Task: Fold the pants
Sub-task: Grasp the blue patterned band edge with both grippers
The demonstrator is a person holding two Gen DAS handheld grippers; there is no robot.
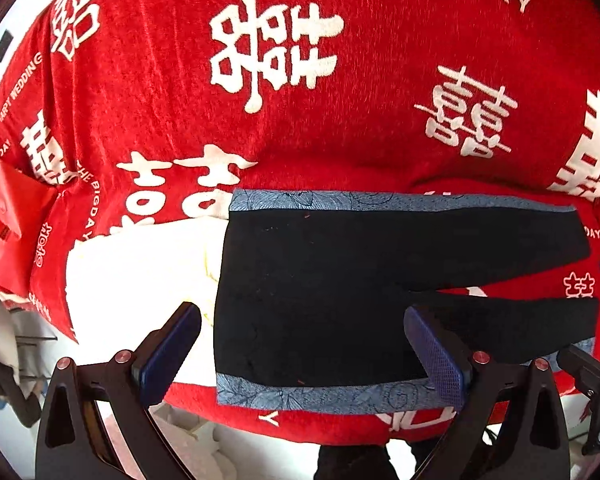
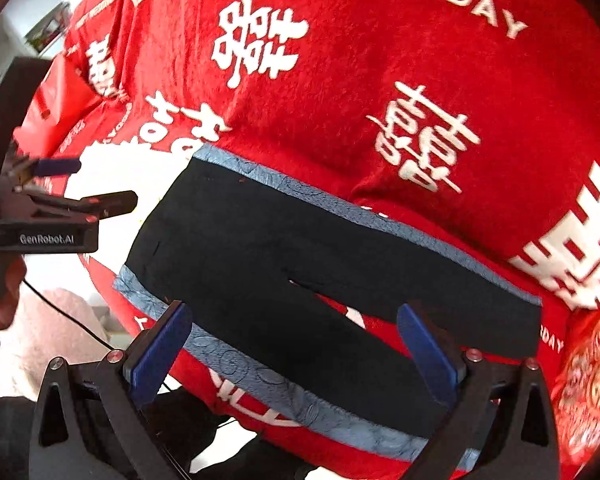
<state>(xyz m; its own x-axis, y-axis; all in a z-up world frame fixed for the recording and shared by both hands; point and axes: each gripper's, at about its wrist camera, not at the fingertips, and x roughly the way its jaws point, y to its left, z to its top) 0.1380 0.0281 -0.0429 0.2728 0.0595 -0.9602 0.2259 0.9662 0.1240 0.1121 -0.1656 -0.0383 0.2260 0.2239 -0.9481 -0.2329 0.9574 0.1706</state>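
Pants point(image 1: 320, 292) are lying flat on the red blanket point(image 1: 340, 100), long axis running 9-to-3, waistband nearer left gripper point(image 1: 300, 354), legs nearer right gripper point(image 2: 296, 354); both jaws are standing apart, empty.

pants point(image 1: 320, 292) point(image 2: 268, 256): black, blue patterned side stripes
state: unfolded, flat
pose: both legs spread apart, small gap between them
place: lay on the red blanket point(image 1: 340, 120), near edge
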